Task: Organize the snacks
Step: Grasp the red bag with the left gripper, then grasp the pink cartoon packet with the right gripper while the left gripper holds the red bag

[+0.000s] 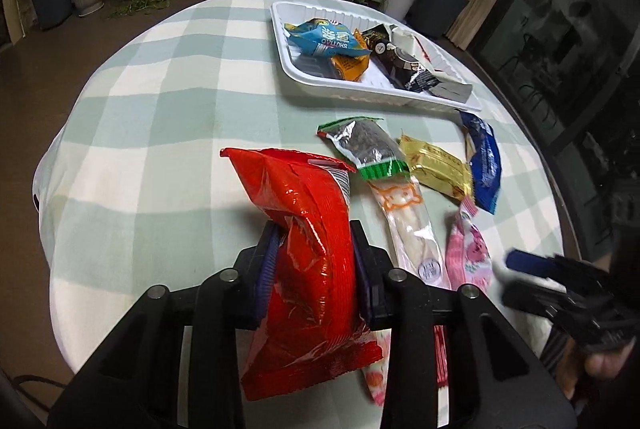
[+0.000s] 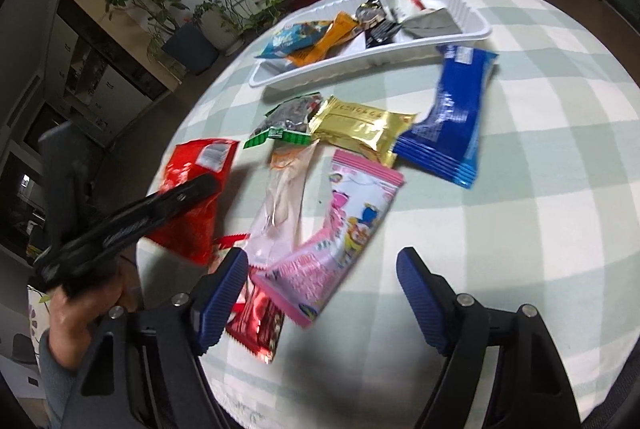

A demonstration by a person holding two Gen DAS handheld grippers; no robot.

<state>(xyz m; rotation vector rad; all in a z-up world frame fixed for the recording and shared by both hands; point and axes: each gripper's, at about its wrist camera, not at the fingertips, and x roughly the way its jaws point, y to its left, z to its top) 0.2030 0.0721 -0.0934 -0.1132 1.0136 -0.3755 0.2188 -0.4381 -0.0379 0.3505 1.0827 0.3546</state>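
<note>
The round bench with a pale green and white checked cloth [image 1: 168,117] carries everything. Toward twelve o'clock on it sits a white rectangular plastic tray [image 1: 280,41], holding a light blue snack bag [image 1: 324,39], an orange packet [image 1: 350,66] and a black wrapped bar [image 1: 404,67], with a silver-grey packet [image 2: 430,23] at its one-o'clock end.

The big crinkled red foil snack bag [image 1: 304,249] is pinched upright between the left tongs [image 1: 314,261], whose blue pads press into both its sides, above the bench's six-o'clock edge.

At three o'clock from it lie loose packets: a dark blue wrapper [image 2: 448,125] just beside the tray, a pink cartoon-printed pouch [image 2: 336,233], a long clear sausage stick with an orange cat outline [image 1: 412,229], a shiny gold wrapper [image 2: 360,127] and a green-edged clear bag of dark seeds [image 1: 366,147].

The right tongs [image 2: 322,293] are spread wide, empty, hovering over the pink pouch's lower end.
</note>
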